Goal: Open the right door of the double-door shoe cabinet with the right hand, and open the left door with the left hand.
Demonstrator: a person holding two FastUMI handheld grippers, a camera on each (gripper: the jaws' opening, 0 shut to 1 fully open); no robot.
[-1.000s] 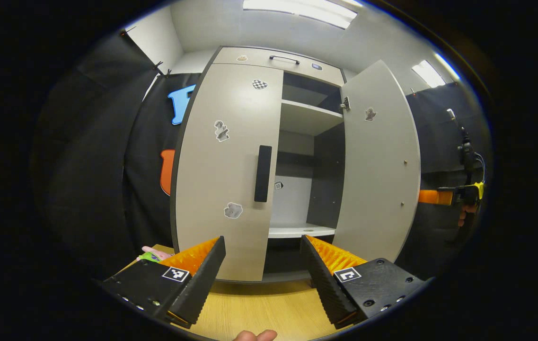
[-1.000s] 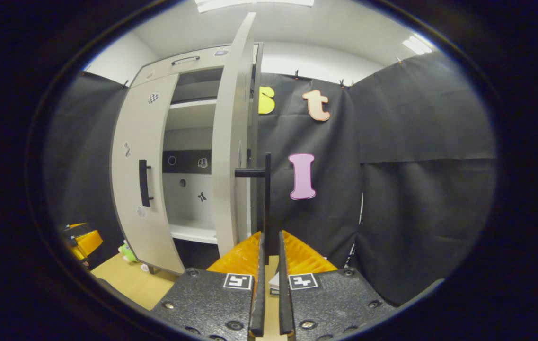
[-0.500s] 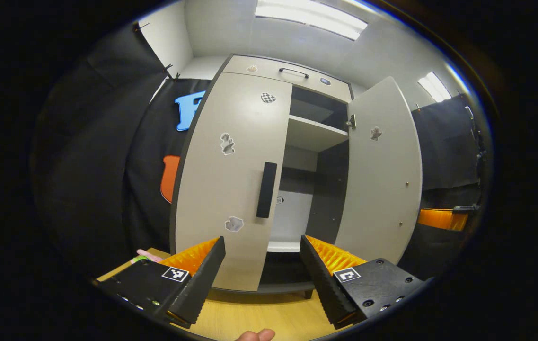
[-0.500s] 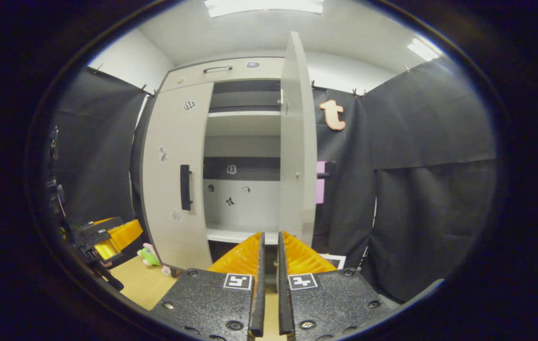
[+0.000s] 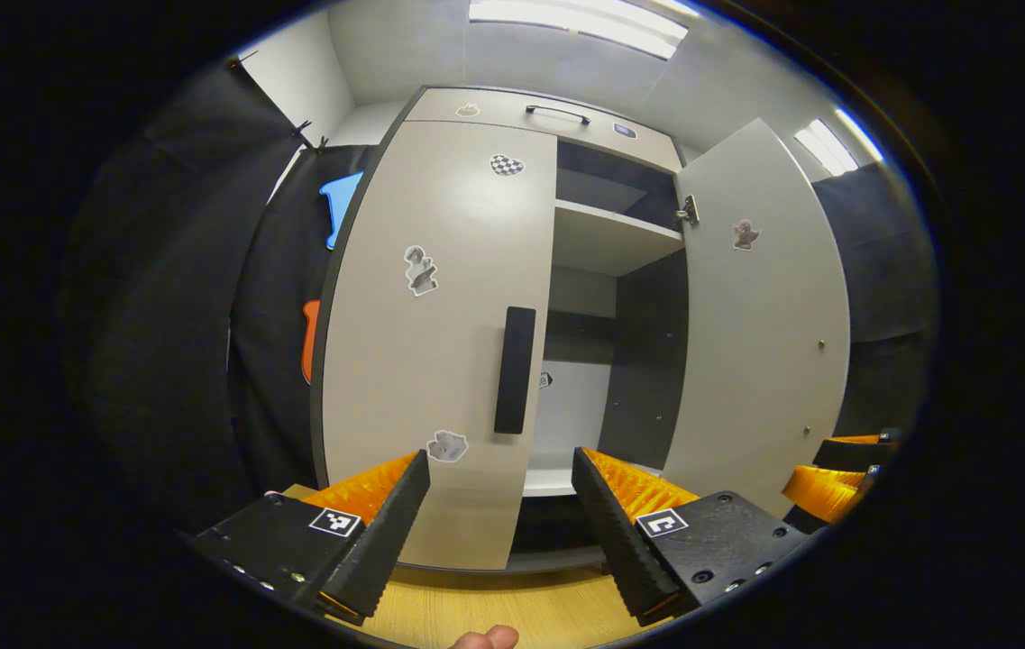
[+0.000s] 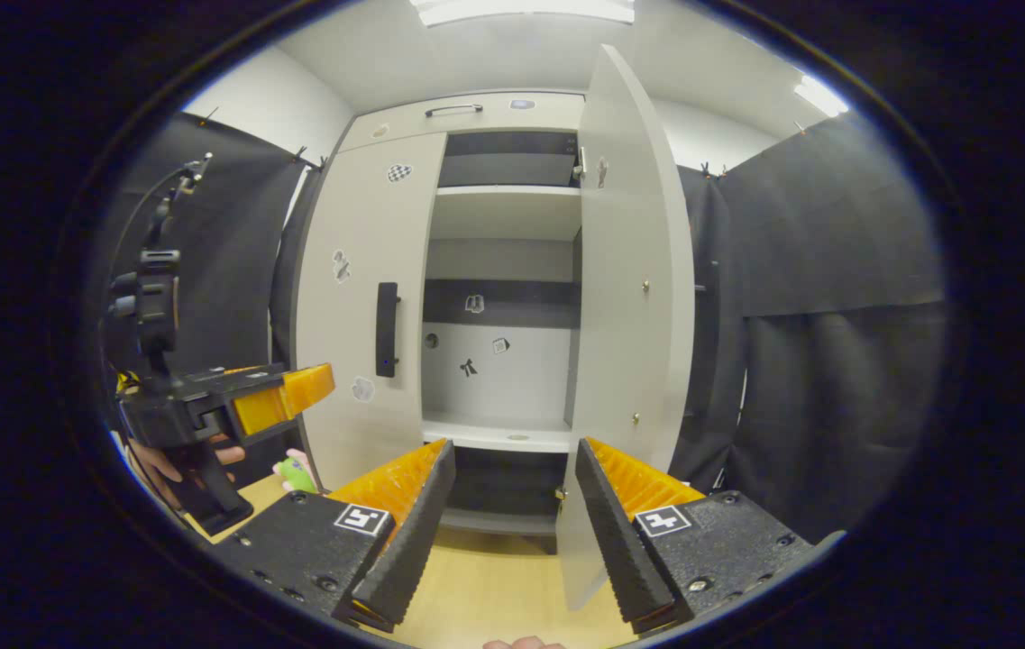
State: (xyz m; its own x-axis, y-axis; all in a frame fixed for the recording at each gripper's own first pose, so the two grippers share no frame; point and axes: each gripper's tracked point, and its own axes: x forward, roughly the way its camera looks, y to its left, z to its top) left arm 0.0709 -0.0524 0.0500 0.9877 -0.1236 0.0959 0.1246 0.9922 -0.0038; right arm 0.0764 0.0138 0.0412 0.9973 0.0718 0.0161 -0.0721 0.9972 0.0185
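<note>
Black handle (image 5: 514, 370) on closed left door (image 5: 435, 297) is to be straddled squarely by spread, empty left tool (image 5: 500, 505); right tool (image 6: 512, 505) spread, empty; right door (image 6: 629, 297) swung out.

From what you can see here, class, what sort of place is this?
Probably a staged recording booth, not a home: black cloth walls surround a pale double-door shoe cabinet on a wooden floor, under ceiling strip lights.

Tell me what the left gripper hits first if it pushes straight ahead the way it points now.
Most likely the closed left door, near its black handle. The left gripper is open and aimed about at that door's inner edge, beside the open cabinet bay; depth is unclear, so it might slip just past the edge.
</note>
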